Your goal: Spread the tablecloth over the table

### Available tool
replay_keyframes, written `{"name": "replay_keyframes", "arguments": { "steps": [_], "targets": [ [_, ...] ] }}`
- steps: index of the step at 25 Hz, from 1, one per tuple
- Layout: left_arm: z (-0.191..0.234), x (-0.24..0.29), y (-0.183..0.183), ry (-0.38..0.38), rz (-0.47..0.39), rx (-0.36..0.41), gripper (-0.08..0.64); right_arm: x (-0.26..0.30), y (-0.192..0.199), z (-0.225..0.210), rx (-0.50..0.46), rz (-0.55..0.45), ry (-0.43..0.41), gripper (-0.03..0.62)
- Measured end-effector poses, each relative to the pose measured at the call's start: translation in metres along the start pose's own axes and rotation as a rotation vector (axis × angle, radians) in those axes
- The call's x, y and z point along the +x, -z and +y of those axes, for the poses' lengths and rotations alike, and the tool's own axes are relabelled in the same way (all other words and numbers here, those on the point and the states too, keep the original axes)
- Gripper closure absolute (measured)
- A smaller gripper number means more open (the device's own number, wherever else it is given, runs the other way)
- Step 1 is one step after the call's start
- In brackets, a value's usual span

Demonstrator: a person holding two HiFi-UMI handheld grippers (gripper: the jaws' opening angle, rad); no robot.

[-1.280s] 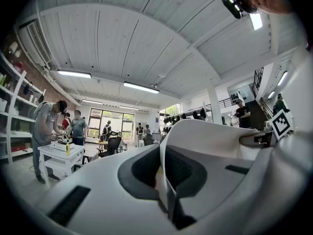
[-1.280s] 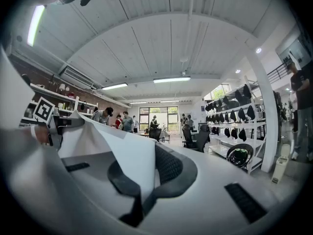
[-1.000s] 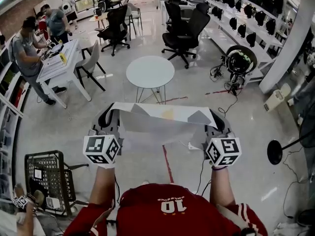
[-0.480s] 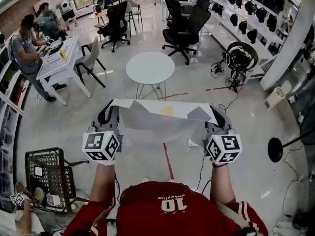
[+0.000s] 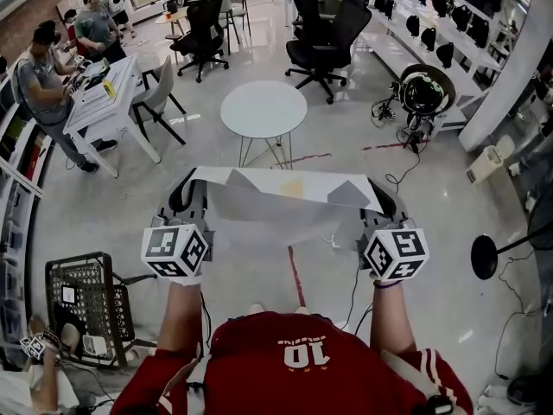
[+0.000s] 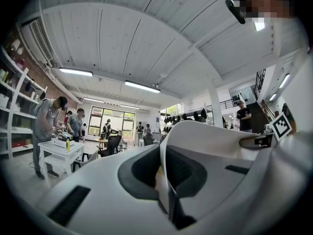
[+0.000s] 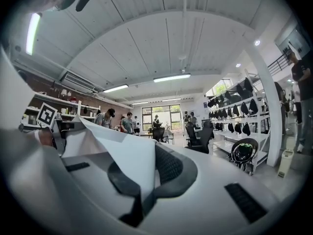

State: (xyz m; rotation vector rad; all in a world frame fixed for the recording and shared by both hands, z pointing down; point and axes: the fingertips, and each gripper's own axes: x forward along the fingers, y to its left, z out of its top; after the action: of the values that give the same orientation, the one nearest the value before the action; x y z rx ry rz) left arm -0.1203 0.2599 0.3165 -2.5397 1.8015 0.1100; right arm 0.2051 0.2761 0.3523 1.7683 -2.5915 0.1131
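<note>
Seemingly light and limp, the tablecloth (image 5: pixel 285 199) hung between my left fingers (image 6: pixel 142 173) and right fingers (image 7: pixel 169 166), both clenched on its top corners, the sensible hold.

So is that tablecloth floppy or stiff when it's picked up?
Probably floppy: the tablecloth folds and creases between the left gripper and the right gripper. Likely light too, since two pinched edges hold it up.

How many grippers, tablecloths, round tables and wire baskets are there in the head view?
White hand-held grippers: 2, left gripper and right gripper
White tablecloth with grey triangles: 1
Round white table: 1
Black wire basket: 1
Total: 5
</note>
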Motion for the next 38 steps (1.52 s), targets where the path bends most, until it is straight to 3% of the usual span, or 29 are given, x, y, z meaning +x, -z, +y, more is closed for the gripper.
{"name": "replay_keyframes", "arguments": {
  "steps": [9, 21, 29, 38],
  "targets": [
    [-0.025, -0.009, 0.001, -0.046, 0.004, 0.005, 0.551, -0.012, 0.002, -0.018, 0.035, -0.009, -0.070, 0.575],
    [-0.049, -0.005, -0.012, -0.070, -0.063, 0.058, 0.551, -0.012, 0.006, -0.040, 0.030, -0.034, -0.118, 0.575],
    [-0.035, 0.028, -0.001, -0.073, -0.063, 0.049, 0.551, 0.023, 0.012, -0.052, 0.031, -0.021, -0.118, 0.575],
    [0.021, 0.113, 0.017, -0.036, -0.061, 0.032, 0.551, 0.117, 0.012, -0.065, 0.007, -0.012, -0.074, 0.575]
  ]
}}
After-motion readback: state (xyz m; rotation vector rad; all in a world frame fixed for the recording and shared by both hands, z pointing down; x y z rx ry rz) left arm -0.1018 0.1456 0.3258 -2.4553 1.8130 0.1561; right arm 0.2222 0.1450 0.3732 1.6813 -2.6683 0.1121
